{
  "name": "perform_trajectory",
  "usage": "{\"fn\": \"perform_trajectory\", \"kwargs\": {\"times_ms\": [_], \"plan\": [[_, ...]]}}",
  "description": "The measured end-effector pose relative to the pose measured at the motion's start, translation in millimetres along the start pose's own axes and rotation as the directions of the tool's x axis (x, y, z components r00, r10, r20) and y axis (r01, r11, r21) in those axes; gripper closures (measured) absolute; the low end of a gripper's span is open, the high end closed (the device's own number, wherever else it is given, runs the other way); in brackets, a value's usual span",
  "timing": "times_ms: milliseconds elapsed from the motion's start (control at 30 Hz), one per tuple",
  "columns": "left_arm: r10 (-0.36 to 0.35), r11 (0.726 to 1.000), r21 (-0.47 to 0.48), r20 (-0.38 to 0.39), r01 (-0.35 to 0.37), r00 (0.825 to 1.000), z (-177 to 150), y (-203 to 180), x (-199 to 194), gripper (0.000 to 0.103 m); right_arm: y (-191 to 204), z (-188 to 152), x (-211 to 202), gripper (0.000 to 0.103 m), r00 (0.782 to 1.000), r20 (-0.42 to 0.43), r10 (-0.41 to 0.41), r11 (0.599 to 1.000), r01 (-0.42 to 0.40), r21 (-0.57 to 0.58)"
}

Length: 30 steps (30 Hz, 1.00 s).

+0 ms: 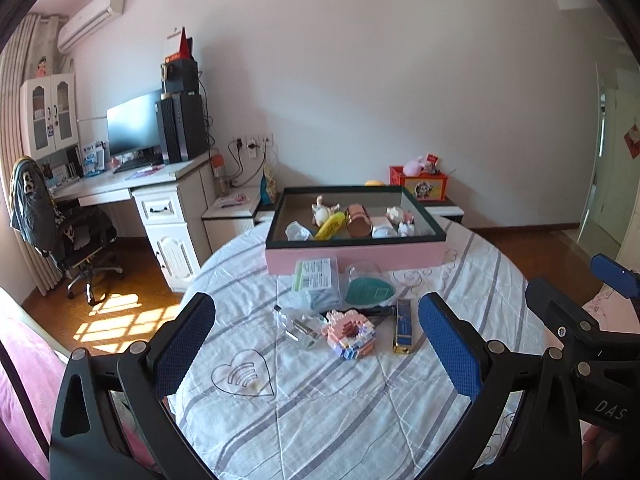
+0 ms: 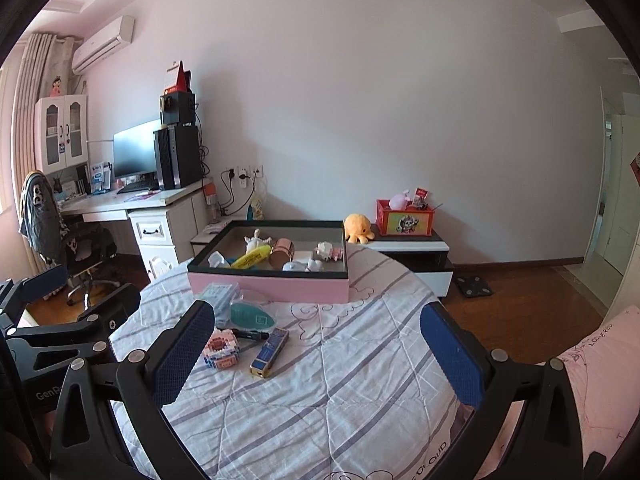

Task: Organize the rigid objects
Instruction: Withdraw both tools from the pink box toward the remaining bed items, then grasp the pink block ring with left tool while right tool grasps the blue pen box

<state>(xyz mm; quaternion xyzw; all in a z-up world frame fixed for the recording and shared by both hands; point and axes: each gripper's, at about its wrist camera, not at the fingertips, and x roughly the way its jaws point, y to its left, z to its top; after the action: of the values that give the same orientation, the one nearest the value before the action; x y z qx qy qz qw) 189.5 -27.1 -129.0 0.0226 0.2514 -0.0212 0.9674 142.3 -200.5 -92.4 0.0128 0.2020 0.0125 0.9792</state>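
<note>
A pink box with a dark rim sits at the far side of the round covered table and holds several small items, among them a yellow tube and a copper can. In front of it lie a clear packet, a teal pouch, a clear plastic piece, a pastel block model, a black pen and a blue-and-gold case. My left gripper hangs open above the block model. My right gripper is open over bare cloth right of the case.
The striped cloth covers the table. A desk with monitor and an office chair stand at left. A low cabinet behind the table carries a red box and an orange plush. Pink bedding lies at right.
</note>
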Motion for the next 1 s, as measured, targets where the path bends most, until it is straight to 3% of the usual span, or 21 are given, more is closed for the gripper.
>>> {"fn": "perform_trajectory", "kwargs": {"times_ms": [167,400,767,1000], "plan": [[-0.003,1.0,0.015,-0.142,0.005,0.99,-23,-10,51,0.0,-8,-29,46,0.0,0.992,-0.124,0.004,1.0,-0.002,0.014],[0.011,0.999,0.04,-0.243,-0.002,0.97,-40,-22,100,0.0,-25,-59,98,0.0,0.97,-0.243,0.021,0.999,-0.01,0.047],[0.011,0.999,0.044,-0.31,0.003,0.951,-46,-30,147,0.0,-34,-73,138,0.0,0.948,-0.315,0.042,0.998,-0.023,0.065],[0.029,0.999,0.042,-0.281,-0.018,0.959,-42,-25,153,0.002,-30,-75,148,0.0,0.941,-0.339,0.029,0.999,-0.016,0.039]]}}
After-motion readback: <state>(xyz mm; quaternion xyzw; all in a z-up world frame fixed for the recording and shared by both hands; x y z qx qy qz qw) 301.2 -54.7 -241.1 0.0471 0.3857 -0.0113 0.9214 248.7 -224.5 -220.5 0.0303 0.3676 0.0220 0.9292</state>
